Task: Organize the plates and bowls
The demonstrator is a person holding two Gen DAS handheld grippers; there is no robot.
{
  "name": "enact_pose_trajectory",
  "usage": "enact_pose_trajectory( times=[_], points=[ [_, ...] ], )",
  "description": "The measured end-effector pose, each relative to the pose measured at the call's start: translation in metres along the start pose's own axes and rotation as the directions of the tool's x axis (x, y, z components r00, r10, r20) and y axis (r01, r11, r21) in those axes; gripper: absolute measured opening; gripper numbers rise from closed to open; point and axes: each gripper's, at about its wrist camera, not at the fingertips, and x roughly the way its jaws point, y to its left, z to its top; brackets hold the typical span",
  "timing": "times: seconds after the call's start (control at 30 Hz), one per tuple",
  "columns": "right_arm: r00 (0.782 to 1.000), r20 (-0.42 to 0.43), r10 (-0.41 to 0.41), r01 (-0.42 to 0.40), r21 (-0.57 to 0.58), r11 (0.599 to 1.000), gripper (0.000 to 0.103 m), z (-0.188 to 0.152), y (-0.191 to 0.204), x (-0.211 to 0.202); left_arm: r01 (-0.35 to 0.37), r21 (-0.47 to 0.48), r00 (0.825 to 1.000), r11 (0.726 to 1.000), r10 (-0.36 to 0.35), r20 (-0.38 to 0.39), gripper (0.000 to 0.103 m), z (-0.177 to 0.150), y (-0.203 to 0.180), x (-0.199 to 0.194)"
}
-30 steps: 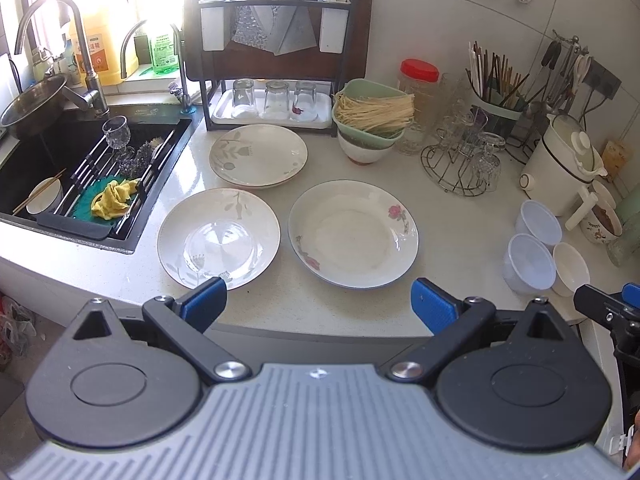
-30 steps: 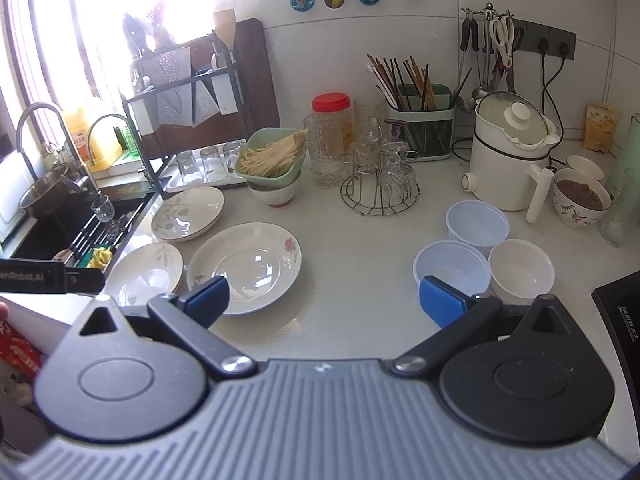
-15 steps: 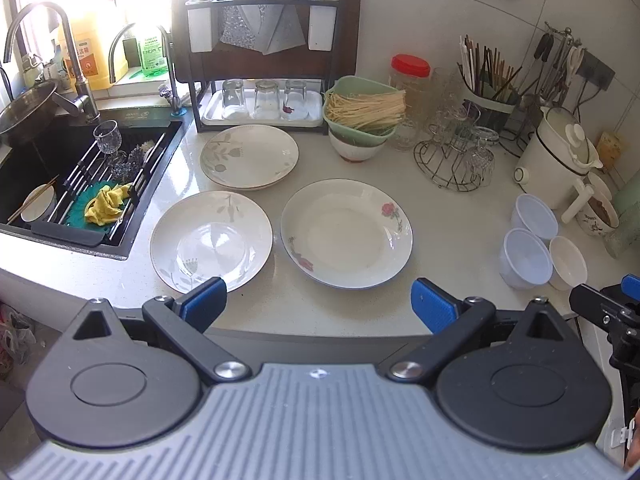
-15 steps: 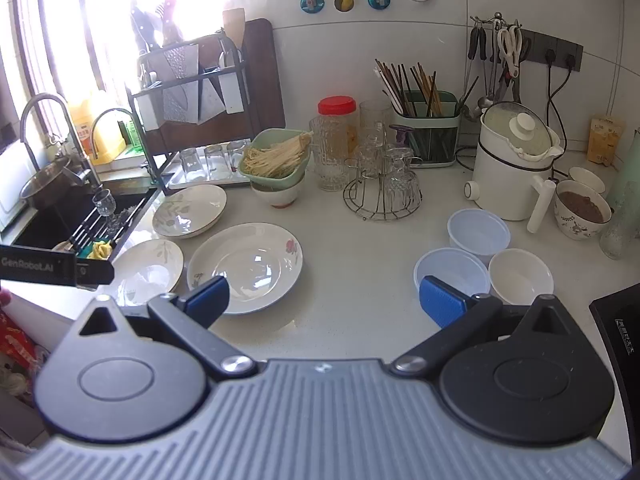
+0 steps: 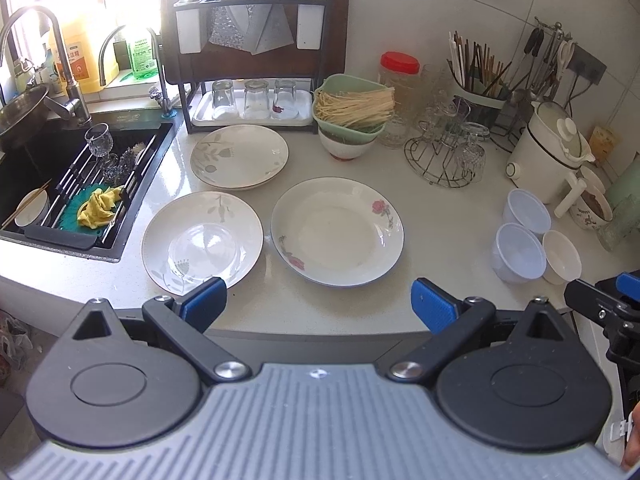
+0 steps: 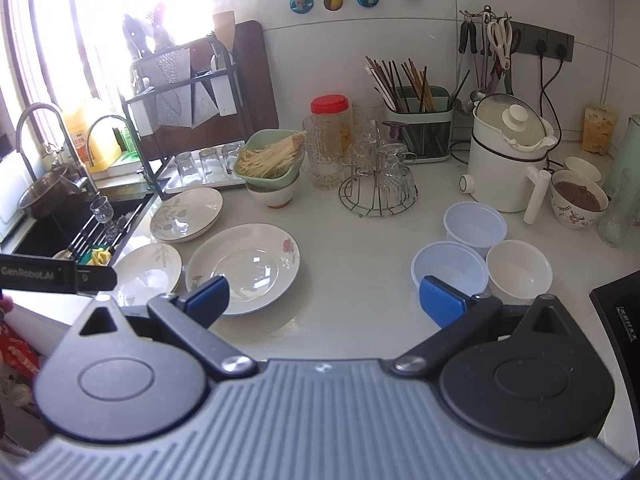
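Note:
Three white plates lie on the counter: a rose-patterned one [image 5: 338, 232] [image 6: 244, 268], a leaf-patterned one [image 5: 203, 240] [image 6: 146, 274] to its left, and another [image 5: 239, 156] [image 6: 187, 214] behind. Two translucent plastic bowls [image 5: 519, 252] [image 6: 450, 268], [image 6: 475, 224] and a white bowl [image 5: 561, 256] [image 6: 519, 272] stand at the right. My left gripper [image 5: 319, 304] is open and empty above the counter's front edge, short of the plates. My right gripper [image 6: 324, 294] is open and empty, between the rose plate and the bowls.
A sink [image 5: 48, 184] with a rack, glass and yellow cloth is at the left. A dish rack with glasses [image 5: 252, 100], a green bowl of noodles [image 5: 352, 110], a wire glass stand [image 5: 444, 160], a chopstick holder [image 6: 418, 136] and a white kettle [image 6: 508, 160] line the back.
Both grippers have drifted slightly, so the scene shifts a little in each view. Both stay open and empty; no plate or bowl has moved.

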Motion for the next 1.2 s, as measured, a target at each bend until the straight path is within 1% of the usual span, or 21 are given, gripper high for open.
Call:
enact_pose_trajectory(
  times=[0.07,0.13,0.27,0.43,0.6,0.67,0.9,1.0,1.07,1.2],
  points=[
    [1.000,0.003,-0.003,0.003,-0.002,1.000,0.103,0.000,0.000,-0.001,-0.003,0.004,1.000,1.000,0.003,0.008,0.100,0.000,-0.001,-0.002],
    [1.000,0.006,-0.004,0.004,0.002,1.000,0.103,-0.001,0.000,-0.001,0.008,0.003,1.000,1.000,-0.008,0.016,0.100,0.000,-0.001,-0.003],
    [1.000,0.007,0.022,-0.022,0.039,0.999,0.103,-0.002,-0.006,-0.003,0.020,0.009,1.000,1.000,-0.020,0.017,0.100,-0.001,-0.003,-0.003],
    [0.999,0.006,0.042,-0.042,0.024,0.999,0.103,-0.003,-0.003,-0.005,0.029,0.020,0.999,0.999,-0.029,0.020,0.100,-0.003,-0.008,-0.004],
    [0.999,-0.008,0.035,-0.034,0.040,0.999,0.103,-0.005,-0.008,-0.006,0.034,0.025,0.999,0.999,-0.034,0.010,0.100,-0.003,-0.016,0.000],
    [0.999,-0.016,0.031,-0.030,0.046,0.999,0.103,-0.005,-0.011,-0.005,0.050,0.022,0.999,0.998,-0.050,0.001,0.100,-0.002,-0.018,0.003],
    [0.998,-0.037,0.042,-0.040,0.044,0.998,0.103,-0.009,-0.017,-0.003,0.073,0.018,0.997,0.997,-0.073,-0.018,0.100,-0.007,-0.031,0.010],
    [0.999,-0.034,0.040,-0.039,0.021,0.999,0.103,-0.010,-0.018,-0.004,0.059,0.028,0.998,0.998,-0.059,-0.016,0.100,-0.010,-0.034,0.010],
    [0.998,-0.036,0.047,-0.047,0.012,0.999,0.103,-0.011,-0.021,-0.005,0.053,0.020,0.999,0.998,-0.053,-0.011,0.100,-0.010,-0.034,0.010],
    [0.998,-0.055,0.043,-0.043,-0.007,0.999,0.103,-0.016,-0.029,-0.006,0.072,-0.010,0.997,0.997,-0.073,-0.028,0.100,-0.012,-0.038,0.013]
  ],
)
